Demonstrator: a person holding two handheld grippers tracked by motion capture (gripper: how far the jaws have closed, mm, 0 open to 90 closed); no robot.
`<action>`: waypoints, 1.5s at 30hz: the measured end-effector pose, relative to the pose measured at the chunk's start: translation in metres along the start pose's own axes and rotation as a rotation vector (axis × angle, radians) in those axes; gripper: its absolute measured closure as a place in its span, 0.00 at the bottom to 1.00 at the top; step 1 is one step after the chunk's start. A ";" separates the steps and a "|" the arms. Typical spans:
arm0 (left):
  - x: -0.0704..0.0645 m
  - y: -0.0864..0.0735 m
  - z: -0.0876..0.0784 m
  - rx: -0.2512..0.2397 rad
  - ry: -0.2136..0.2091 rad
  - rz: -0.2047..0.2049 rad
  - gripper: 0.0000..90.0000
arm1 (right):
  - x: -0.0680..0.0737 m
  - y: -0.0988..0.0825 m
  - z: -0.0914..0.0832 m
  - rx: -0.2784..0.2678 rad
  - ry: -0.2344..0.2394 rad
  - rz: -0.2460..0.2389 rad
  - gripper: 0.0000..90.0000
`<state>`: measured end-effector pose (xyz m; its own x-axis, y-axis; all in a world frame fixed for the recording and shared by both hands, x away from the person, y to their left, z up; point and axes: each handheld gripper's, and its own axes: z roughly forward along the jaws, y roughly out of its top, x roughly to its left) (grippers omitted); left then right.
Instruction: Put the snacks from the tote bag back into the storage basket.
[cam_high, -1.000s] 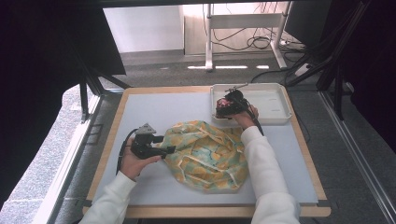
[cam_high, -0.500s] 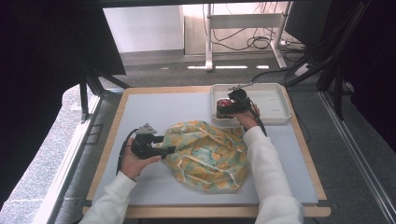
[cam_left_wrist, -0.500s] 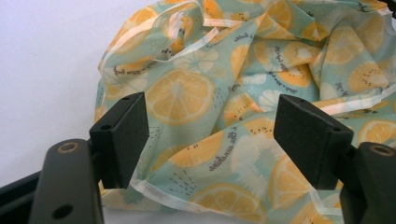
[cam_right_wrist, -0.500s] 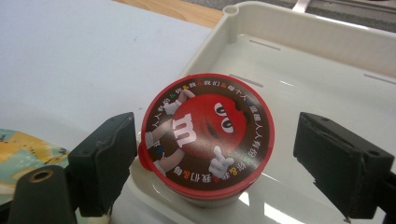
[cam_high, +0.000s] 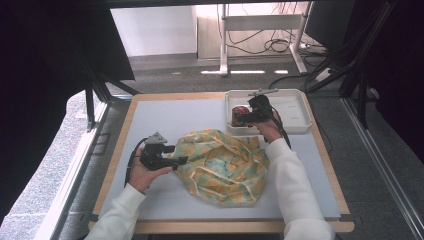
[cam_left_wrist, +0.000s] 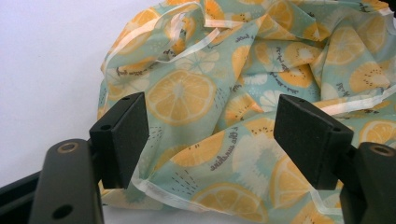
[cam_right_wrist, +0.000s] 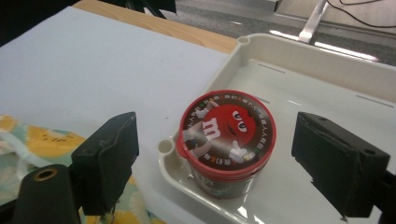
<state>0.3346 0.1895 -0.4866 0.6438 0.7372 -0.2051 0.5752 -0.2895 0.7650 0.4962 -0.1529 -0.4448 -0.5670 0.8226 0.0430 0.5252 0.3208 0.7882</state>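
Candy tub (cam_right_wrist: 227, 140) stands in tray (cam_right_wrist: 322, 60), behind cloth bag (cam_high: 222, 165).

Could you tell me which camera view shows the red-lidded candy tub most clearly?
The right gripper view: the candy tub stands close up in the white tray's corner, lid print legible. The high view shows it small, partly hidden behind the right gripper.

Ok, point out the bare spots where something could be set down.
Free: the grey mat left of the white tray and beyond the fruit-print bag; the tray's right part beside the red-lidded candy tub; the mat strip right of the bag. Crowded: the middle, where the bag spreads, and the tray's near-left corner.
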 end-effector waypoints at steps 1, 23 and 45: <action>0.000 0.000 0.000 -0.003 0.000 0.000 0.30 | 0.002 0.000 -0.003 -0.006 0.004 -0.008 0.17; 0.004 0.003 0.001 -0.003 0.009 0.000 0.30 | 0.024 -0.052 -0.081 -0.067 0.121 -0.058 0.20; 0.008 0.002 0.003 0.012 0.022 0.005 0.30 | 0.014 -0.116 -0.121 -0.063 0.103 -0.033 0.22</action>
<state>0.3430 0.1932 -0.4884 0.6354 0.7489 -0.1883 0.5785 -0.3002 0.7584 0.3506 -0.2357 -0.4611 -0.6476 0.7581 0.0767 0.4659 0.3143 0.8271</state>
